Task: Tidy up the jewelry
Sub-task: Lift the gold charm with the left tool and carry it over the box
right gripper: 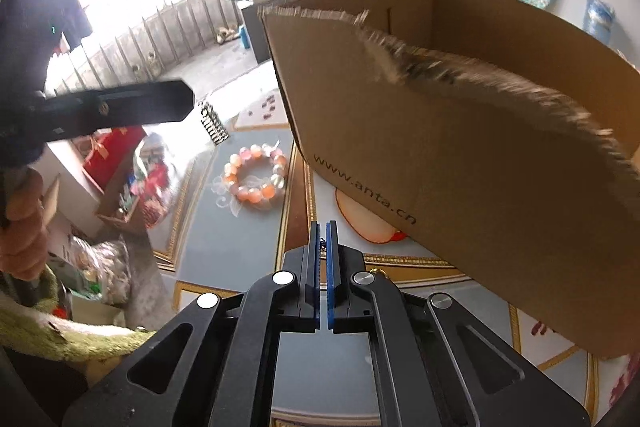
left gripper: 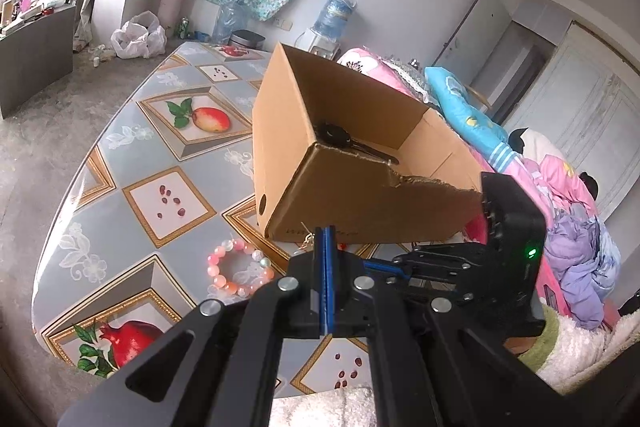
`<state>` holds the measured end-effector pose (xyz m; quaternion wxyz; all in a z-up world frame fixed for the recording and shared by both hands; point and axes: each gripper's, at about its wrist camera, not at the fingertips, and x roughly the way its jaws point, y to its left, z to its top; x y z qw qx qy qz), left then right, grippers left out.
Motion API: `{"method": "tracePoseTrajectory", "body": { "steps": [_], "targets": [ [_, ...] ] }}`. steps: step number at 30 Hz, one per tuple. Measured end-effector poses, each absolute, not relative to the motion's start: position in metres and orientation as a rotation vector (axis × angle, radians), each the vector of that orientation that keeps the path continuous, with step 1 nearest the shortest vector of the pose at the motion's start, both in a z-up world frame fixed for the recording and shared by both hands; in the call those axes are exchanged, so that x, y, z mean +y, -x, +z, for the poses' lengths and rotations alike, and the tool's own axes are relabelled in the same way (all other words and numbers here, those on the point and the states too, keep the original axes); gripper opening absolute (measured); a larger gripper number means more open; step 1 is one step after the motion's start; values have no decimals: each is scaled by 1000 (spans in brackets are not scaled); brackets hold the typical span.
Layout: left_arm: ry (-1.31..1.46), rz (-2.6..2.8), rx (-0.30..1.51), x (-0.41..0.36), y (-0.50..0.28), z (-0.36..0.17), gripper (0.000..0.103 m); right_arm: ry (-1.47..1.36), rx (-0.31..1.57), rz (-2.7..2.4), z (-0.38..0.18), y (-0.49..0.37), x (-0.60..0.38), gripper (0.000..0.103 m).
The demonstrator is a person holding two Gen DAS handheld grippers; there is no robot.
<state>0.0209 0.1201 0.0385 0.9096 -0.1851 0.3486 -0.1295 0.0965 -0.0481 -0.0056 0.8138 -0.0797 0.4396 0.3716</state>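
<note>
On the table point(left gripper: 120, 163) with its fruit-print cover stands an open cardboard box point(left gripper: 360, 195), torn along its near edge, with a dark key-like object point(left gripper: 340, 137) partly hidden inside. A pink bead bracelet point(left gripper: 238, 267) lies on the table just beside the box. The left gripper point(left gripper: 326, 239) is pressed together; the right gripper point(right gripper: 323, 231) is nearly closed on something thin that I cannot make out.

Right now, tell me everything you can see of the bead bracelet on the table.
The bead bracelet is a closed ring of round, glossy beads in pink, peach-orange and milky white, some translucent, glass or stone by the look. It lies flat on the patterned tablecloth, left of the cardboard box's near corner and apart from it. Neither tool touches it: the left tool and the right tool hover nearer the cameras. From the left wrist view the left tool's frame hides its near edge.
</note>
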Motion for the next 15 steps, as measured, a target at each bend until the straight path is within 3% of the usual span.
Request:
{"method": "tracePoseTrajectory", "body": {
  "steps": [8, 15],
  "targets": [
    [362, -278, 679, 115, -12, 56, 0, 88, 862, 784, 37, -88, -75, 1],
    [315, -398, 576, 95, -19, 102, 0, -24, 751, 747, 90, -93, -109, 1]
  ]
}}
